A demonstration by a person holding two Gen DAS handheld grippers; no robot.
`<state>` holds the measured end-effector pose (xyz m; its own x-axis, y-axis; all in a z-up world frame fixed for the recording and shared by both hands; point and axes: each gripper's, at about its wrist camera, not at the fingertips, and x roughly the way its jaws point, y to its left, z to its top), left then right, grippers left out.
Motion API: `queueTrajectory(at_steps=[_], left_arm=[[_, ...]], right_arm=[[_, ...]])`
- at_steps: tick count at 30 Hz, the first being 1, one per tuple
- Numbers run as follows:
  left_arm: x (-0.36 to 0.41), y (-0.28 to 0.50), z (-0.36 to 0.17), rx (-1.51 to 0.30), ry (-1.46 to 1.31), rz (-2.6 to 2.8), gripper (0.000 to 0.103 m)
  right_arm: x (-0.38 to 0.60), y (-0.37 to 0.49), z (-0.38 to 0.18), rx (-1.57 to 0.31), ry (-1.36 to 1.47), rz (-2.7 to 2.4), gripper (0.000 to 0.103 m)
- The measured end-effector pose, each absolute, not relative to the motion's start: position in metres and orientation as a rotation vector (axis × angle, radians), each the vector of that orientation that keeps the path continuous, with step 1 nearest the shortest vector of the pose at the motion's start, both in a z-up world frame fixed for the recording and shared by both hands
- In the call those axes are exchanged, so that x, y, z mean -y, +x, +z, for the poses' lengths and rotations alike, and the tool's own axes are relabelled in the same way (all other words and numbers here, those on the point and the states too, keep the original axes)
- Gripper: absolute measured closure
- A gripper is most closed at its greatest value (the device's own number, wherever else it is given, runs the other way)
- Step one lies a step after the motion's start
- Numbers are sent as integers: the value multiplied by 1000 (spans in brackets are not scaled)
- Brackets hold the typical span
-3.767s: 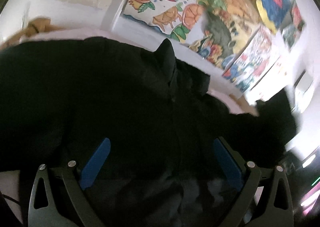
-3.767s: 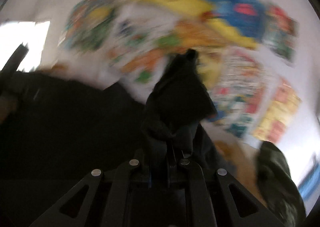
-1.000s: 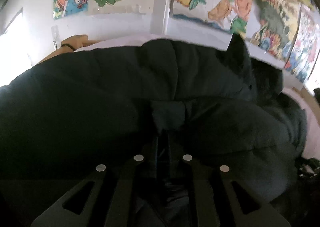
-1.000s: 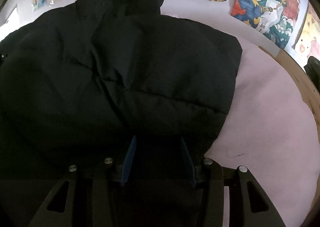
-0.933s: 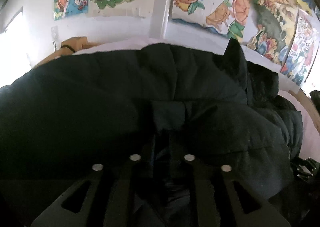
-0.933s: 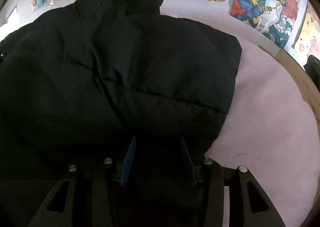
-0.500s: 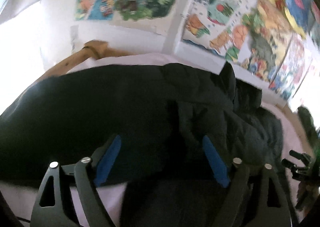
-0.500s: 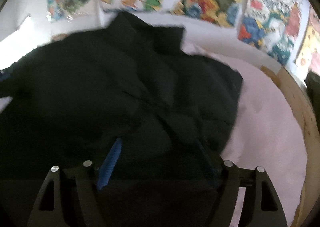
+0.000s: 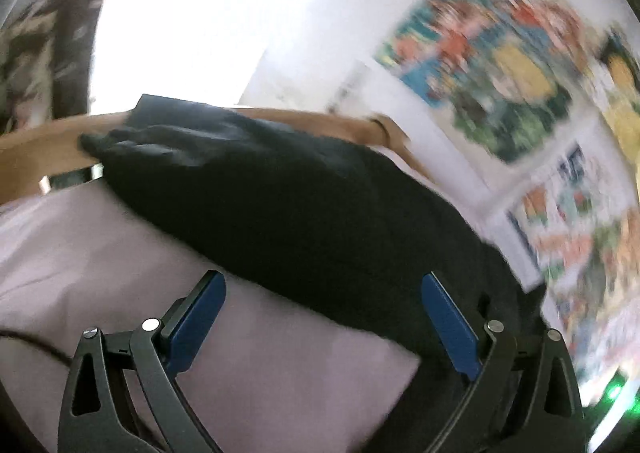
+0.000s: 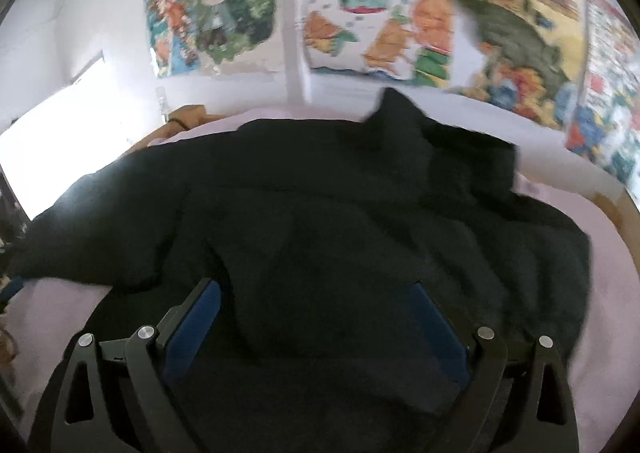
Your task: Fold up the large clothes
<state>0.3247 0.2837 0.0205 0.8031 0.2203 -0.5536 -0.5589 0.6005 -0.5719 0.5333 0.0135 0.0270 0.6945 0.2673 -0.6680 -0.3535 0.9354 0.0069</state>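
Opening grippers (image 10: pixel 314 315) above black jacket (image 10: pixel 320 213)

The left gripper (image 9: pixel 323 301) points forward and downward, its view tilted and smeared. Its two black fingers stand far apart, the blue pads (image 9: pixel 196 323) facing each other across a wide gap — the jaws are opening, with nothing pressed between them. The right gripper (image 10: pixel 314 313) also points forward and downward, sitting level in its own view. Its blue pads (image 10: pixel 192 329) are spread just as wide — these jaws are opening too, gripping nothing.
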Motion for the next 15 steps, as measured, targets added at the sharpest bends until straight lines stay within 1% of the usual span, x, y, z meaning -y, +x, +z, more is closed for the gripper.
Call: queueTrajectory(at_steps=[3, 6, 13, 15], left_arm=[[-296, 318, 16, -405, -862, 486, 7], [-305, 312, 11, -372, -877, 515, 7], [-329, 290, -13, -256, -968, 563, 7], [-331, 287, -19, -245, -971, 568, 7]], right_arm=[[-36, 546, 11, -688, -107, 360, 6], [-53, 562, -2, -695, -90, 375, 6], [-85, 576, -32, -700, -187, 382, 6], [-90, 579, -42, -713, -215, 372, 3]])
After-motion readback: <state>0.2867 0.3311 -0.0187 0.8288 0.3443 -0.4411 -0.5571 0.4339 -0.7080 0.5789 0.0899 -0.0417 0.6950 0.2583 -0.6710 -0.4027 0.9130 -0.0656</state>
